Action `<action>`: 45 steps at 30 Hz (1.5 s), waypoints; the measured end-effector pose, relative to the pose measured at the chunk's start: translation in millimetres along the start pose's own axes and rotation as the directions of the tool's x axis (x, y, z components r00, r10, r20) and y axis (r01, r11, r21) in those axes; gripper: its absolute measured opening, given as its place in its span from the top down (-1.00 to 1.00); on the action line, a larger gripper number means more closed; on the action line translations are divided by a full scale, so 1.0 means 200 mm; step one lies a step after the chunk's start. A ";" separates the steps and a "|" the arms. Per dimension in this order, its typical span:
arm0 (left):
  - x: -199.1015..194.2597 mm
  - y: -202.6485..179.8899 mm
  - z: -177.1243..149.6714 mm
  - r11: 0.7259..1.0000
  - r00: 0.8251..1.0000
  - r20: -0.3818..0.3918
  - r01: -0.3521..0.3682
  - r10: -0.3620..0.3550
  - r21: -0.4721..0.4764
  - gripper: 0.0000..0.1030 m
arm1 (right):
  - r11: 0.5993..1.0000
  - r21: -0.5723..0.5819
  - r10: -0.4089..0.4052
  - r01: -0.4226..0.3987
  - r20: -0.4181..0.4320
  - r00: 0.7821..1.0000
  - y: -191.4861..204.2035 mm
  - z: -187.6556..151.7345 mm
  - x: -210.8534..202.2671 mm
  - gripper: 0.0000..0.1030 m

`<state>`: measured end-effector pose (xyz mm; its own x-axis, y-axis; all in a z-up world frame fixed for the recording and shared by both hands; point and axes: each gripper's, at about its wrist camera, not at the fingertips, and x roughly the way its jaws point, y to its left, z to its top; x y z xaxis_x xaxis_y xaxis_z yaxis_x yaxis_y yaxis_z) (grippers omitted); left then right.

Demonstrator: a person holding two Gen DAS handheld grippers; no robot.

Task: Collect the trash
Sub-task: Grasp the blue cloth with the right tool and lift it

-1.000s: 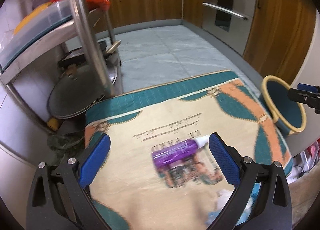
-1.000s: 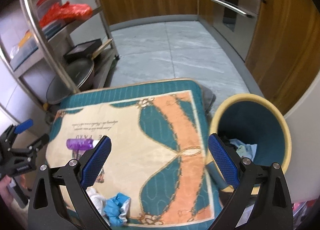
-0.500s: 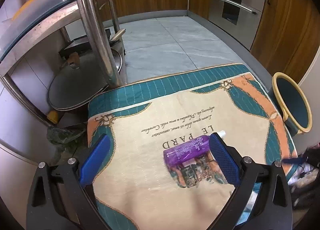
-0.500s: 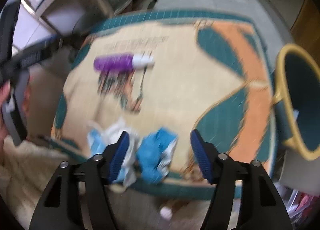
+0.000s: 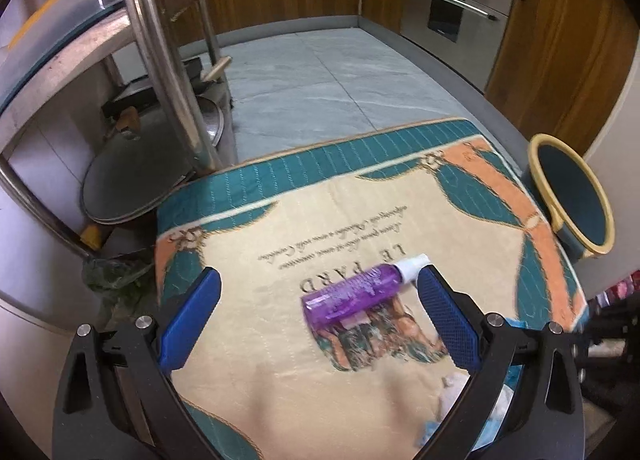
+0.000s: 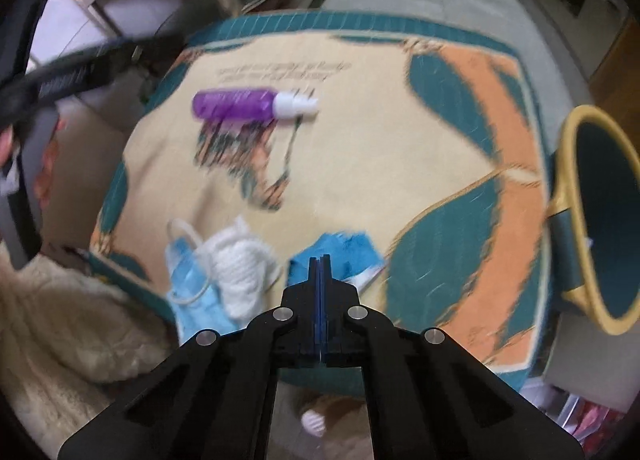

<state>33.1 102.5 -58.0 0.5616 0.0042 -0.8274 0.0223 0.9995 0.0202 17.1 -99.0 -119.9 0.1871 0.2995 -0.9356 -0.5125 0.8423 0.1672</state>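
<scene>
A purple bottle [image 5: 352,292] with a white cap lies on a patterned mat [image 5: 280,360]. My left gripper [image 5: 320,274] hovers open above the bottle, which lies nearer the right finger. In the right wrist view the bottle [image 6: 236,104] lies at the far left of the mat [image 6: 400,140]. At the mat's near edge my right gripper [image 6: 320,260] is shut, its tips pinched on a crumpled blue wrapper [image 6: 344,246]. Beside the wrapper lie a white tissue wad [image 6: 240,260] and a blue face mask [image 6: 188,284]. A yellow-rimmed bin [image 6: 568,128] stands right of the mat.
A steel rack [image 5: 160,60] with pans and containers stands left of the mat. Wooden cabinets and an oven [image 5: 452,0] line the far wall beyond grey floor tiles. The bin [image 5: 536,148] sits against a pale wall. A cream fleece [image 6: 60,320] lies at the near left.
My right gripper swung down from over the bin to the mat's near edge and closed its jaws on the blue wrapper. The left gripper stayed open and hardly moved.
</scene>
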 end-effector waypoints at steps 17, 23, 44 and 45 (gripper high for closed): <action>0.00 -0.11 -0.03 0.996 0.998 -0.035 0.052 -0.049 0.077 -0.87 | 1.000 -0.017 -0.018 0.018 -0.047 0.999 0.00 0.03 0.13 0.45; 0.01 -0.15 -0.05 0.991 0.995 -0.053 0.092 -0.087 0.102 -0.86 | 0.997 0.060 -0.049 0.049 0.010 0.999 -0.11 0.07 0.06 0.49; 0.46 -0.34 -0.10 0.941 0.980 -0.183 -0.018 0.084 0.339 -0.62 | 0.979 0.200 -0.069 0.039 0.145 0.987 -0.32 0.16 -0.11 0.49; 0.48 -0.34 -0.09 0.943 0.978 -0.192 -0.013 0.081 0.332 -0.61 | 0.978 0.207 -0.068 0.037 0.146 0.987 -0.34 0.16 -0.11 0.49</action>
<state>69.8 34.9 -148.9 0.3927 0.0905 -0.9152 0.2882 0.9329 0.2159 75.1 -148.0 -99.8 0.3415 0.3038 -0.8895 -0.3211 0.9271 0.1934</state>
